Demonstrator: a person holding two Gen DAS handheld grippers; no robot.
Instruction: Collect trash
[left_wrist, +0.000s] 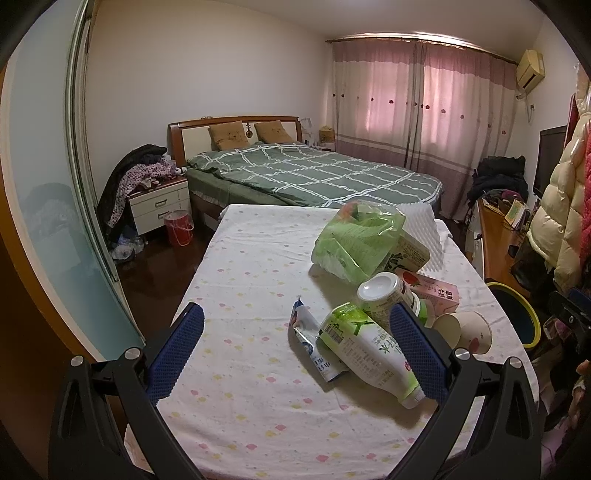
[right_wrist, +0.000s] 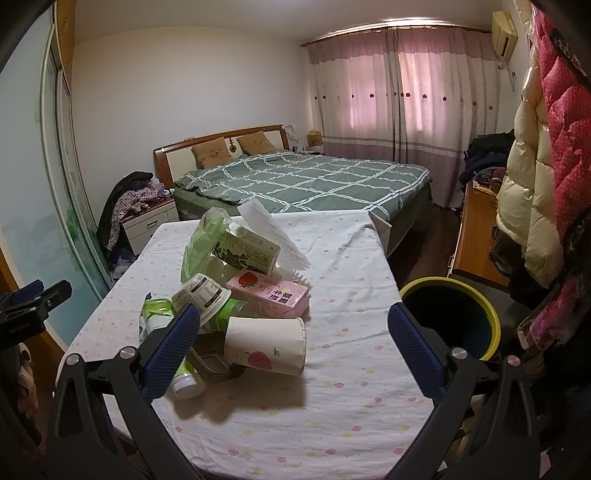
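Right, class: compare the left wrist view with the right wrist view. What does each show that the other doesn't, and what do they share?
Only the left wrist view shows the red bucket by the nightstand and the silver foil pouch beside the pile. Only the right wrist view shows the dark plastic tray under the paper cup and the whole bin, which the left view cuts off. Both share the clothed table, pink carton, green bag, bed and open, empty grippers.
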